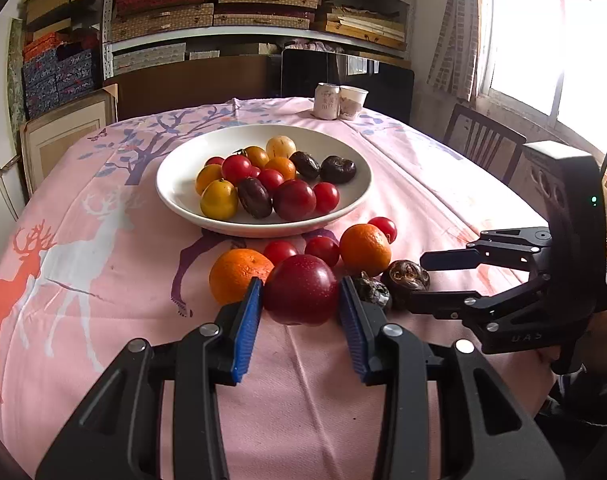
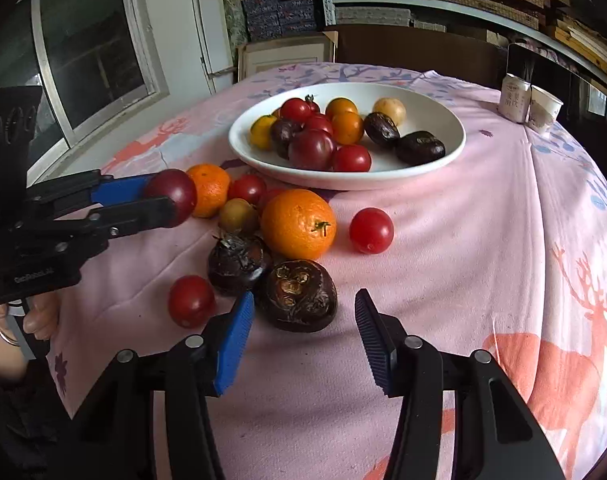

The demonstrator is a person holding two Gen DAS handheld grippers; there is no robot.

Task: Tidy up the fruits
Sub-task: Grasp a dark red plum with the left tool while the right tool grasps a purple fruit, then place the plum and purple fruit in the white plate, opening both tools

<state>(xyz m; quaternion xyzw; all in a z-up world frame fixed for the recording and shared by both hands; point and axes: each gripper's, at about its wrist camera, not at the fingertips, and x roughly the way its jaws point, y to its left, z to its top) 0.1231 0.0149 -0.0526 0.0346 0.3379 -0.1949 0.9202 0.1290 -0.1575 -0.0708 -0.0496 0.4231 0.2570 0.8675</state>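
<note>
Left tongs (image 1: 299,300) are clamping, apparently touching, the dark red plum (image 1: 300,290) on the near table (image 1: 103,280). Right tongs (image 2: 303,320) are standing apart around 1 water chestnut (image 2: 299,295), nearer than the plate (image 2: 443,148).

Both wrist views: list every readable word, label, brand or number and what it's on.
"UAS": embossed on the body of the right hand-held gripper, faint, as seen in the left wrist view.
Small white brand mark on the body of the left hand-held gripper, in the right wrist view: too blurred to read with confidence.
Red characters on the can: too small to read.
Print on the paper cup: illegible.
No other text.
</note>
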